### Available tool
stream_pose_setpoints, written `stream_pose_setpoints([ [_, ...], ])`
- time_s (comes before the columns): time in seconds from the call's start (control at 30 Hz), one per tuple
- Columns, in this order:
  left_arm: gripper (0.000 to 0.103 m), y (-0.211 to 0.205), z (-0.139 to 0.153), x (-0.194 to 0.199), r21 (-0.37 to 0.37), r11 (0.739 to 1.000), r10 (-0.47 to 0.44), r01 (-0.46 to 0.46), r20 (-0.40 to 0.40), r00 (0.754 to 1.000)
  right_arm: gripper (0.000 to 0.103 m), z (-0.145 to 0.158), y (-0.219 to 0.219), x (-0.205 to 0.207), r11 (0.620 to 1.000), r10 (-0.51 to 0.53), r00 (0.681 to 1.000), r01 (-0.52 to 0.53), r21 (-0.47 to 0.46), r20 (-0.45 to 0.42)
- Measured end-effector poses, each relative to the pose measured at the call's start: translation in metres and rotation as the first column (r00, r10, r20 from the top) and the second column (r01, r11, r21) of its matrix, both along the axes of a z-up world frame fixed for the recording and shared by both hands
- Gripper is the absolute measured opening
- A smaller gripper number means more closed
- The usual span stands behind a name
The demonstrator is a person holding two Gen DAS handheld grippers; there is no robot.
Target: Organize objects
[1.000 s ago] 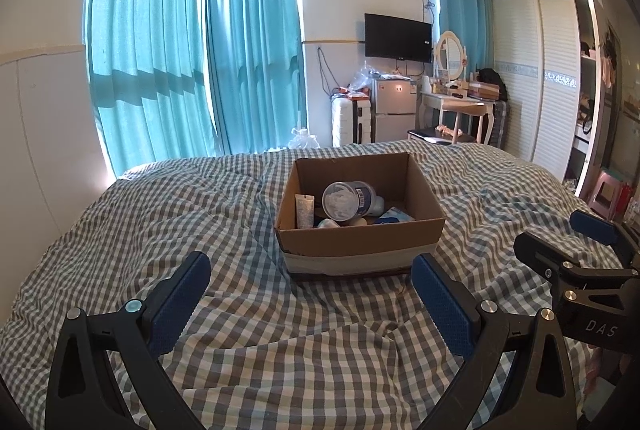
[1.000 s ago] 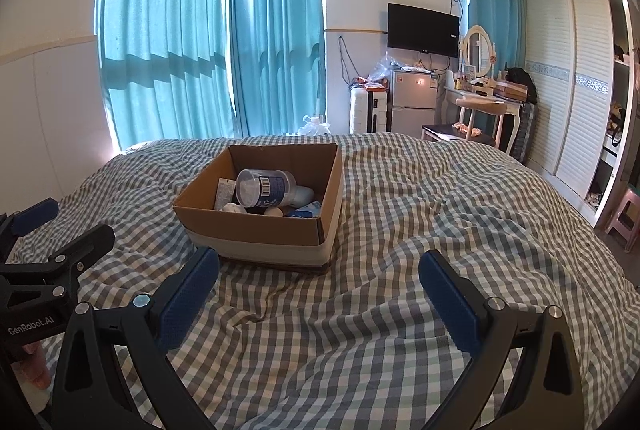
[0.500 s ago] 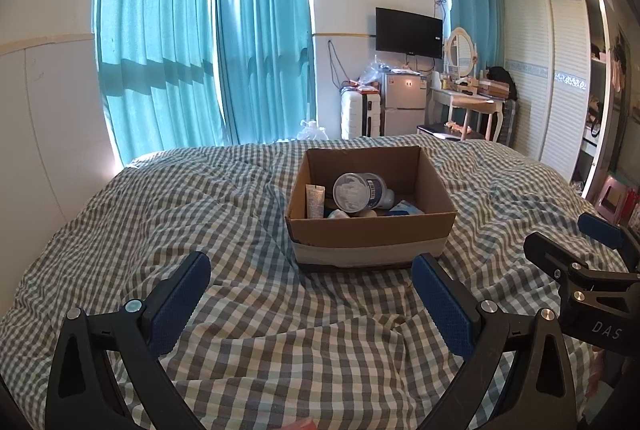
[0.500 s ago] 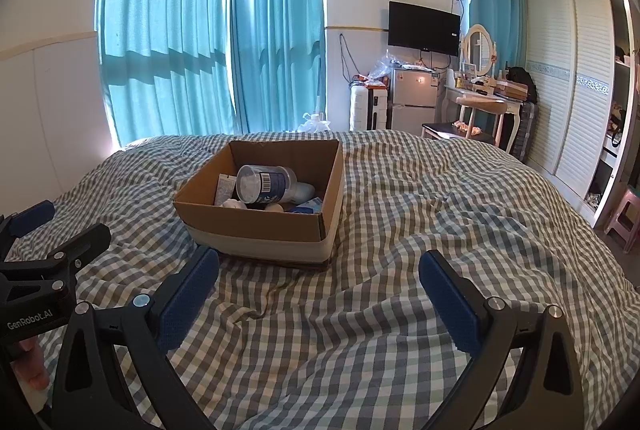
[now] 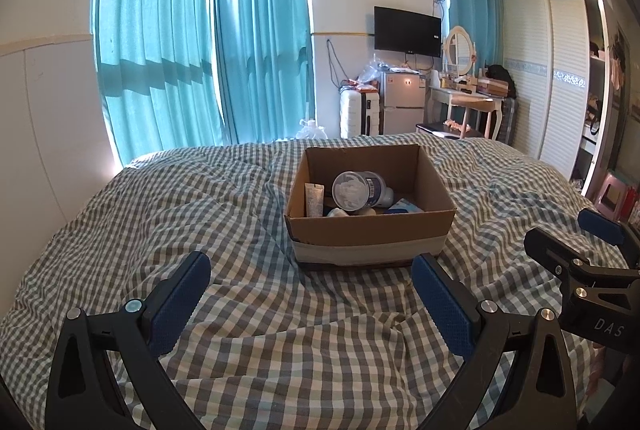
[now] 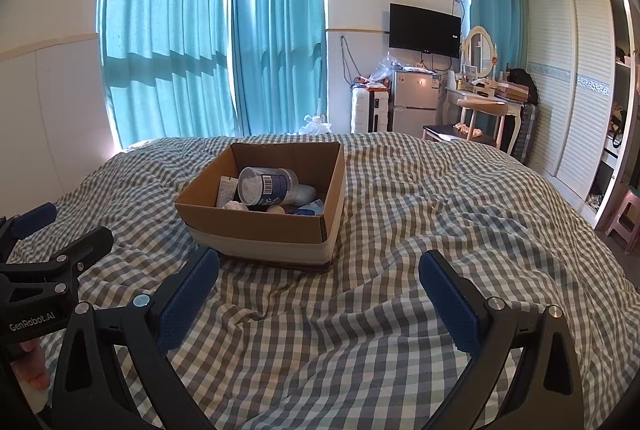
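An open cardboard box (image 5: pixel 370 228) (image 6: pixel 256 226) sits on the checked bed. Inside lie a clear plastic jar with a barcode label (image 5: pixel 354 188) (image 6: pixel 266 185), a white tube (image 5: pixel 314 199) (image 6: pixel 227 191) and several small items. My left gripper (image 5: pixel 310 294) is open and empty, held above the bedspread just short of the box. My right gripper (image 6: pixel 318 290) is open and empty, short of the box and to its right. Each gripper shows at the edge of the other's view: the right one (image 5: pixel 592 250), the left one (image 6: pixel 56 234).
The grey and white checked bedspread (image 5: pixel 240 214) (image 6: pixel 440 214) is rumpled around the box. Teal curtains (image 5: pixel 200 42) hang behind the bed. A fridge (image 5: pixel 402 100), dressing table (image 5: pixel 468 94) and white wardrobe (image 5: pixel 560 70) stand at the back right. A pink stool (image 6: pixel 628 214) stands on the floor.
The left gripper has drawn back and swung left, so the box now sits further right in its view. The right gripper has barely moved. Both stay open.
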State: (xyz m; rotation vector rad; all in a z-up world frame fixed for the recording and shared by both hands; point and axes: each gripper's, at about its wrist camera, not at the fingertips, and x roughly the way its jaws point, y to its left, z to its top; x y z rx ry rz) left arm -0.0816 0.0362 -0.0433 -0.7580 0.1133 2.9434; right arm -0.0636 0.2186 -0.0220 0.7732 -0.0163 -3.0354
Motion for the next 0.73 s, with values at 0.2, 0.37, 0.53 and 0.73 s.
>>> stream_pose_setpoints([
  [0.2, 0.103, -0.001, 0.0002, 0.0, -0.002, 1.0, 0.002, -0.002, 0.003, 1.0, 0.101, -0.0004, 0.0, -0.0001, 1.0, -0.001, 1.0, 0.001, 0.002, 0.006],
  [0.37, 0.103, -0.0012, -0.0002, -0.0002, -0.004, 1.0, 0.003, -0.003, 0.004, 1.0, 0.101, -0.0016, -0.0004, -0.0009, 1.0, -0.001, 1.0, 0.001, -0.002, 0.01],
  [0.53, 0.103, -0.0033, -0.0034, -0.0016, -0.006, 1.0, 0.019, -0.019, 0.017, 1.0, 0.101, -0.0023, -0.0004, -0.0011, 1.0, 0.001, 1.0, -0.001, -0.001, 0.013],
  [0.73, 0.103, -0.0035, -0.0047, -0.0019, -0.008, 1.0, 0.016, -0.016, 0.019, 1.0, 0.101, -0.0043, -0.0019, -0.0016, 1.0, 0.006, 1.0, -0.006, 0.002, 0.017],
])
